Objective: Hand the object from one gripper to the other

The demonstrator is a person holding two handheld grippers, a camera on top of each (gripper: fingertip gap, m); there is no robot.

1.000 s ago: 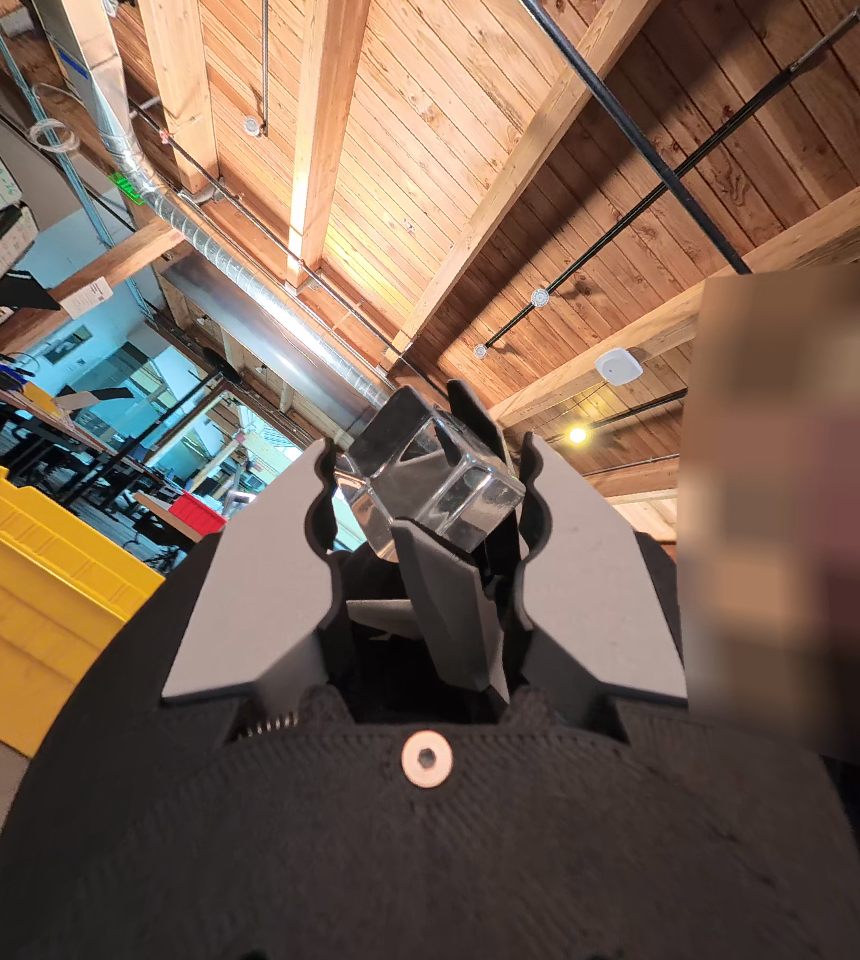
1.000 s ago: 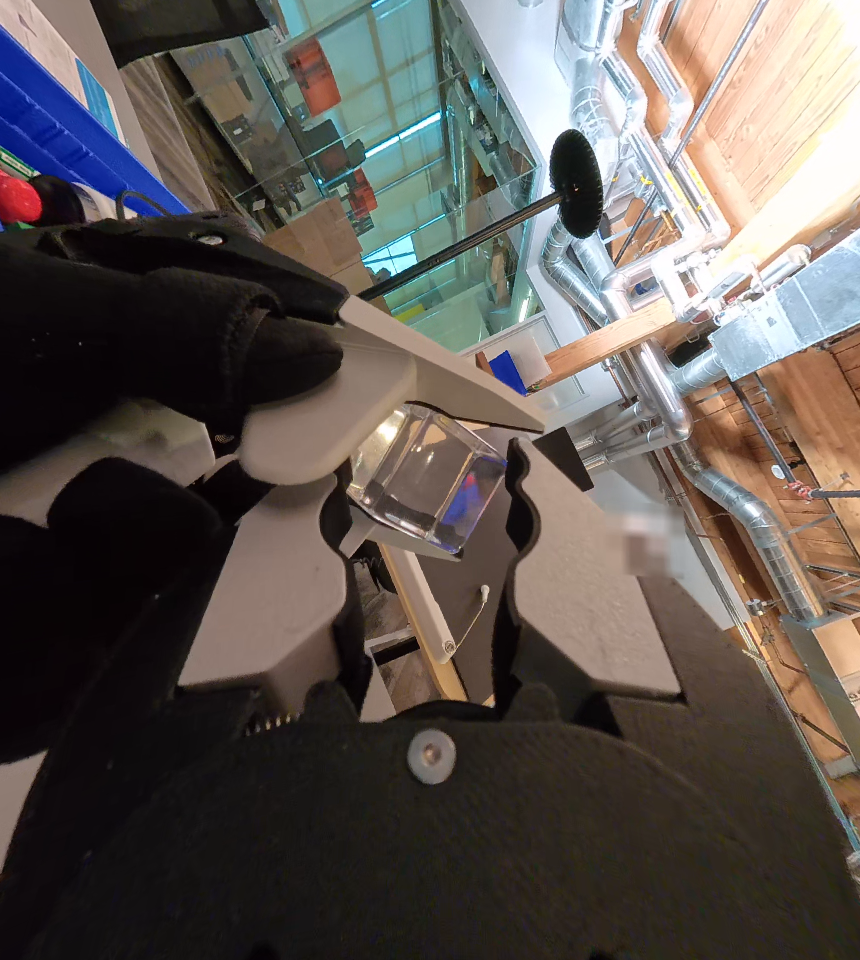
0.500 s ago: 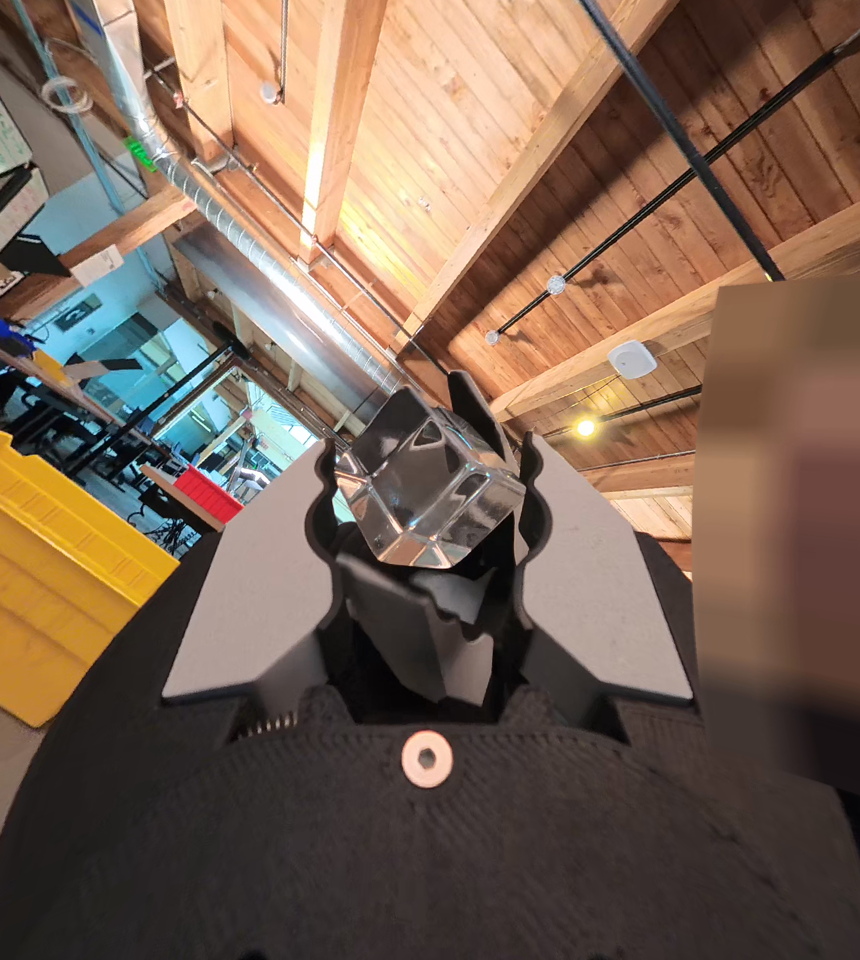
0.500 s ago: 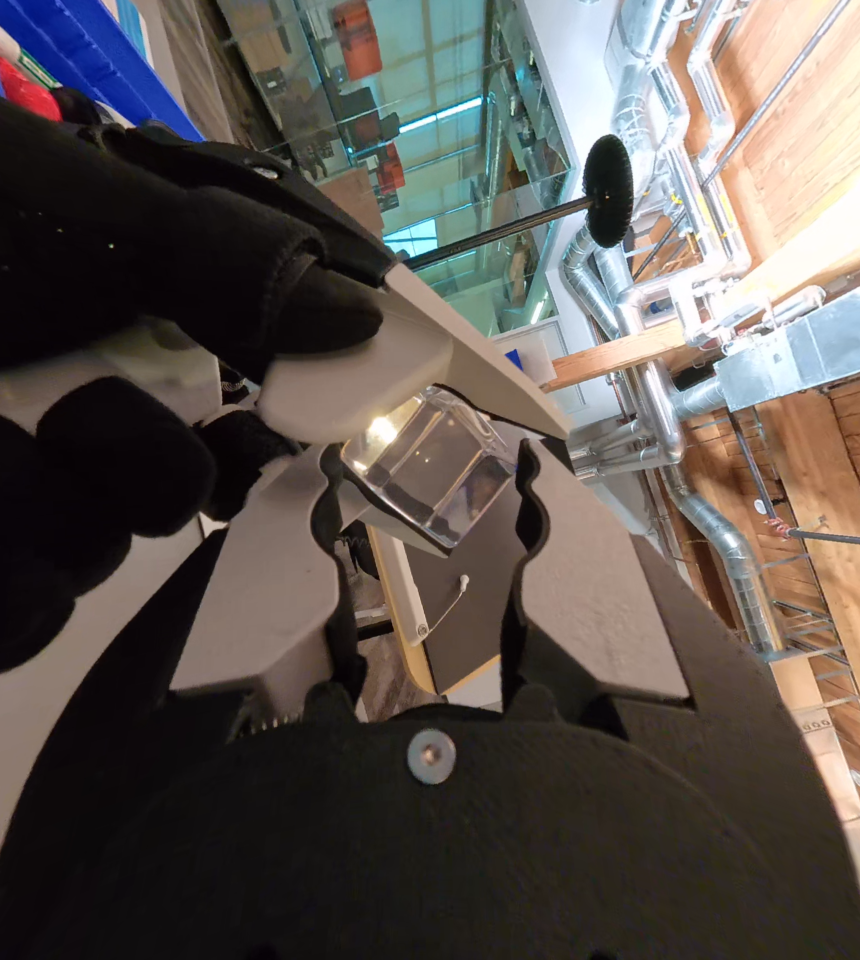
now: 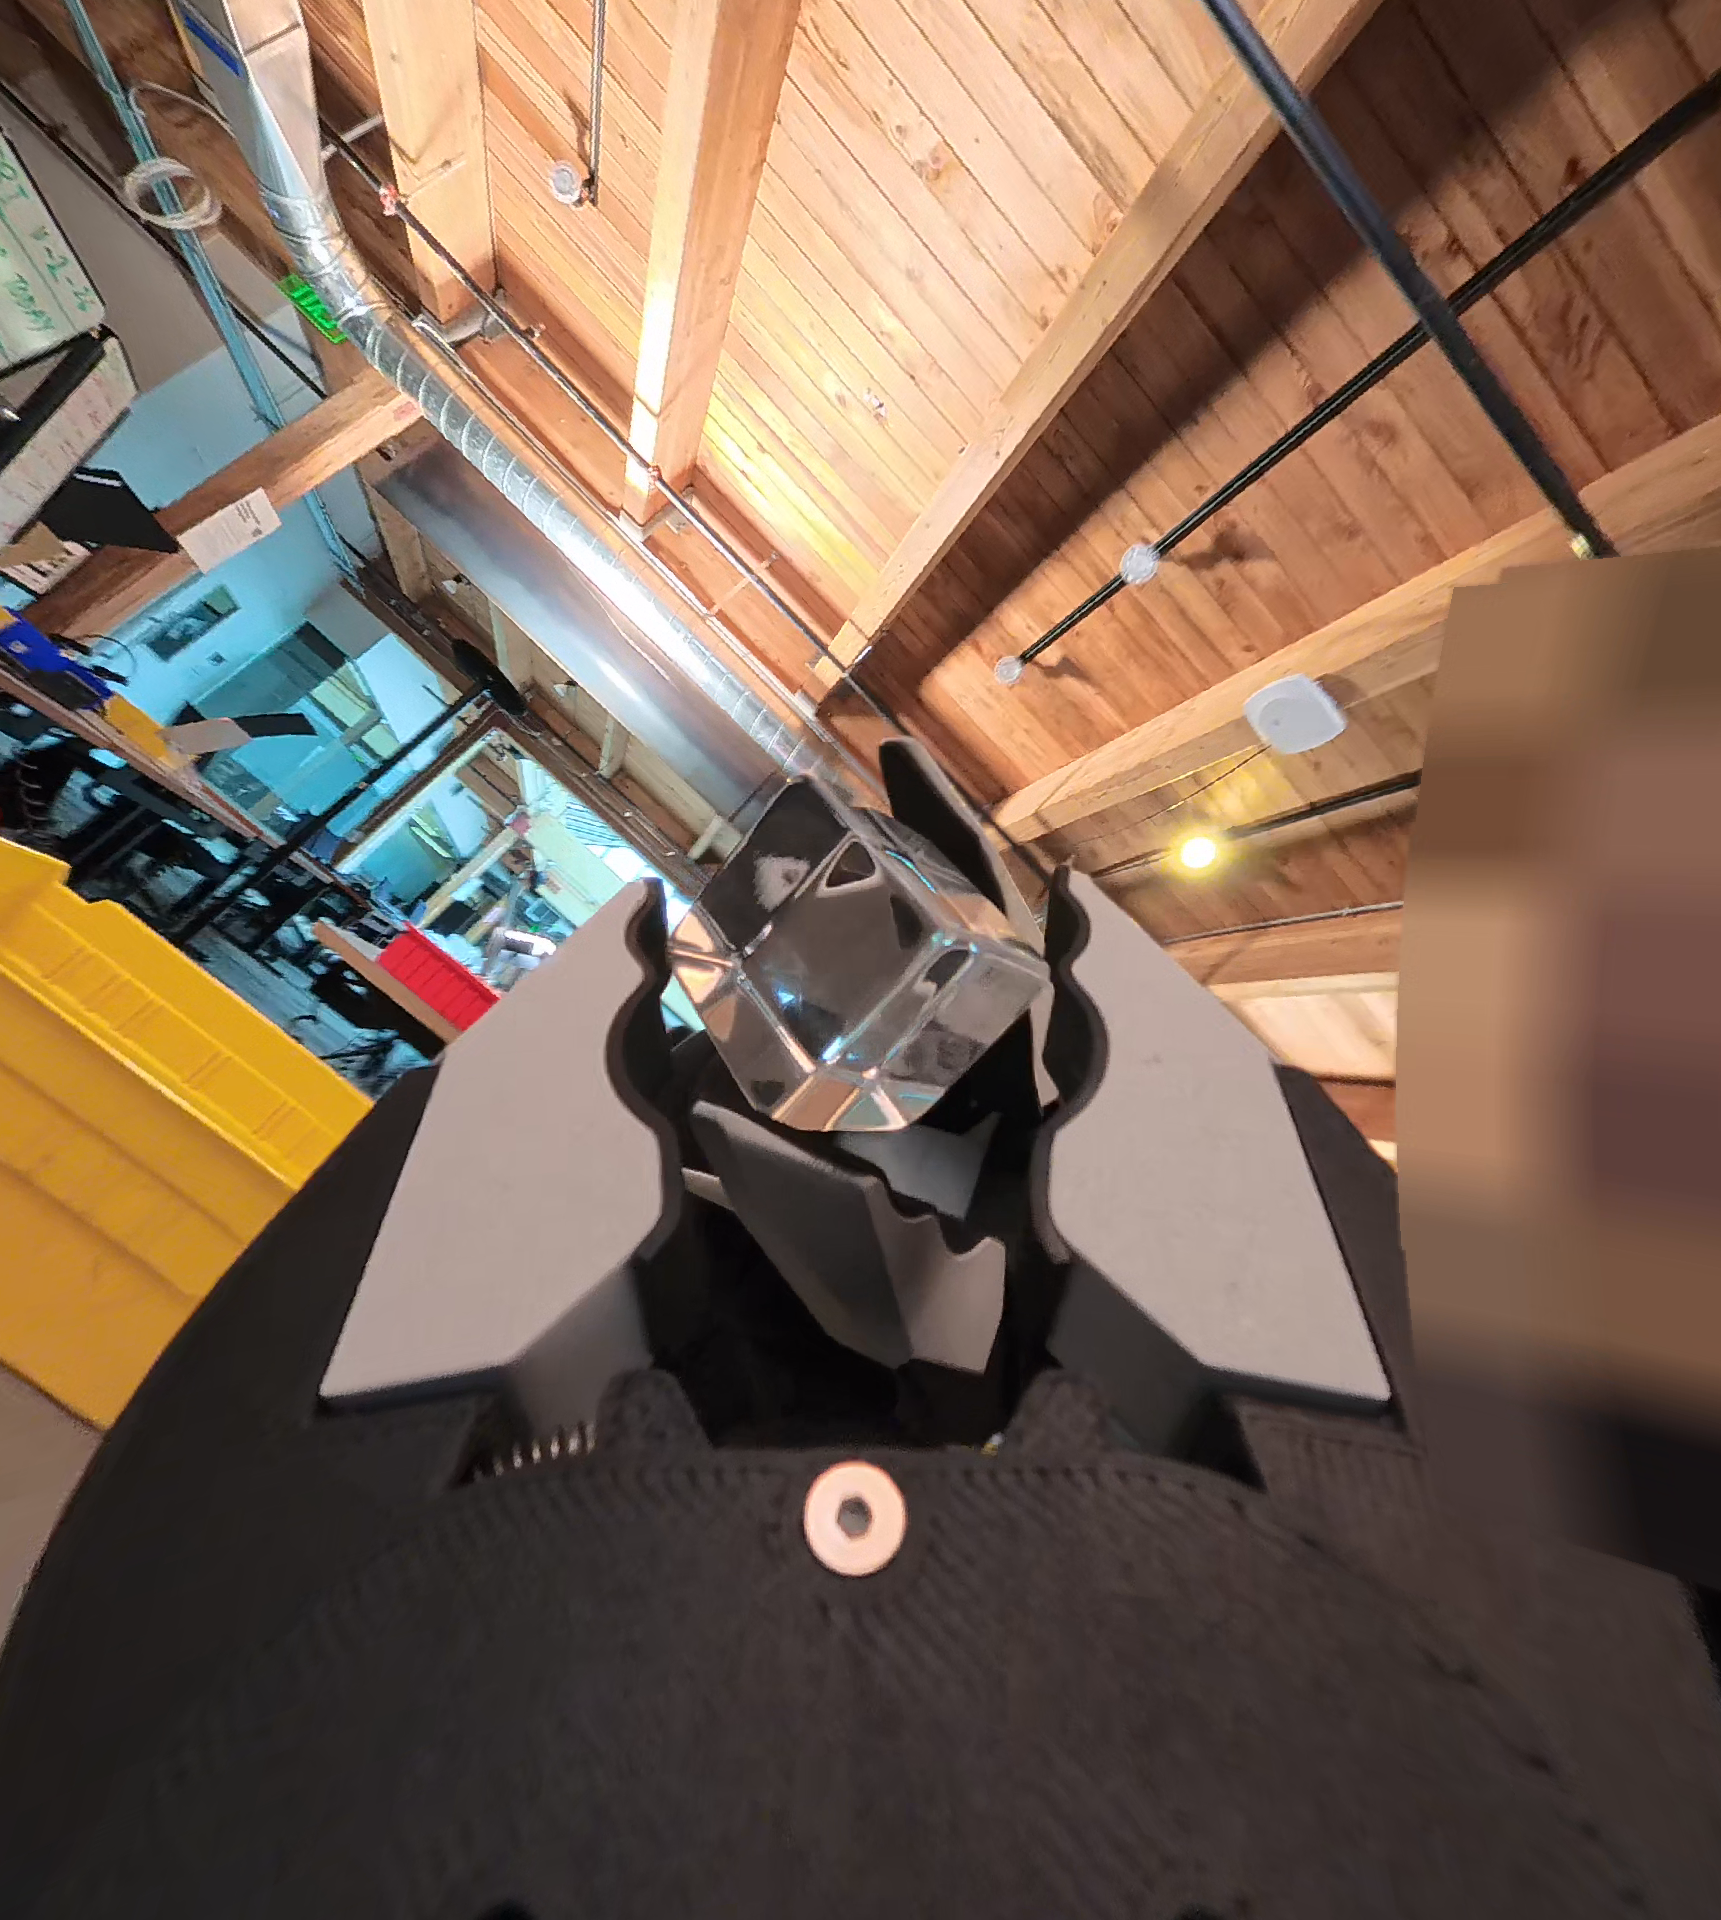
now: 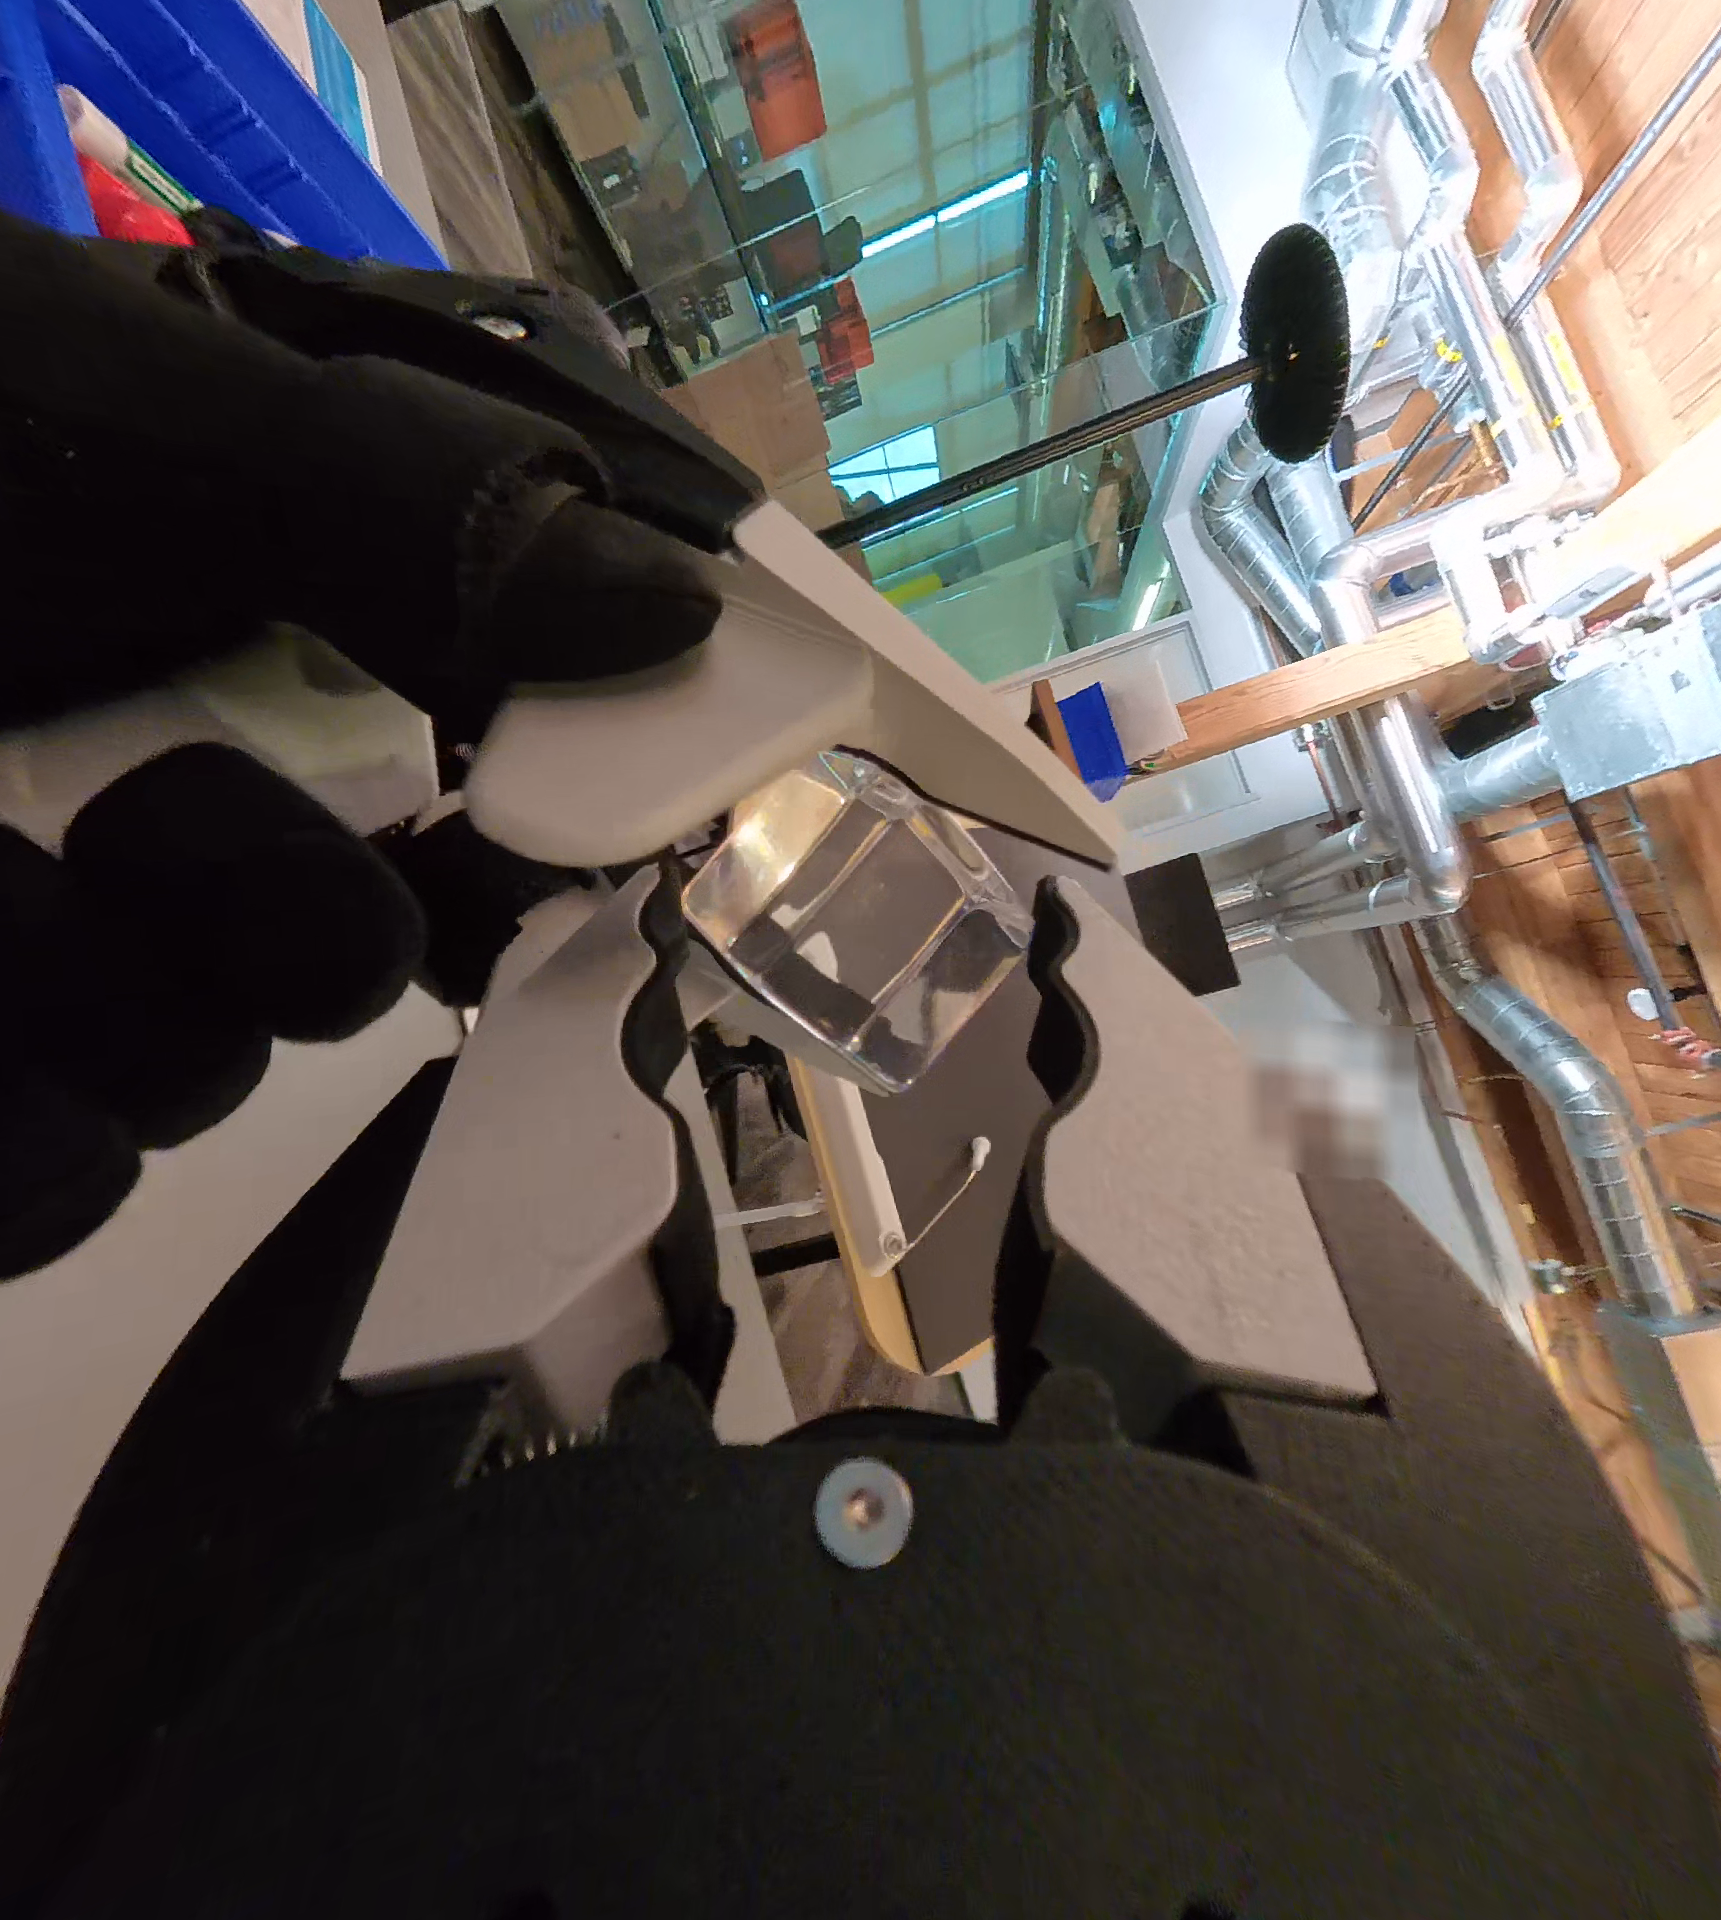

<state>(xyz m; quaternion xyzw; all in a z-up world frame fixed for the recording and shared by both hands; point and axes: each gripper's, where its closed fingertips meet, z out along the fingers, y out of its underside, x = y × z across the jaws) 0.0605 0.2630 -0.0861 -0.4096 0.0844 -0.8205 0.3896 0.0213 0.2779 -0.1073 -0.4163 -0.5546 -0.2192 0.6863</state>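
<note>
- At the far left of the left wrist view, a yellow bin (image 5: 56, 1091) sits low, well apart from the tools.
- At the upper left of the right wrist view is a blue bin (image 6: 212, 114), with a black-gloved hand (image 6: 160, 748) below it wrapped around the left tool's body.
- The left hand-held gripper (image 5: 856, 914) points up toward the wooden ceiling (image 5: 939, 312). Its two grey fingers (image 5: 523, 1195) are pressed against opposite sides of a clear cube (image 5: 856, 977), pinching it near their tips.
- The clear cube is in the air, in the middle of both views and tilted on a corner. It is not on any surface and sits between all four fingers.
- The right hand-held gripper (image 6: 851, 914) crosses the left one, and its own fingers (image 6: 1199, 1195) flank the cube left and right. Both inner edges appear to touch the cube, so it too looks closed on the cube.
- In the right wrist view, one finger of the left tool lies flat over the top of the cube and the other runs beneath it.
- In the left wrist view, one finger of the right tool shows below the cube and a dark one rises behind it.
- Silver ducts (image 6: 1407, 831) run along the right of the right wrist view.
</note>
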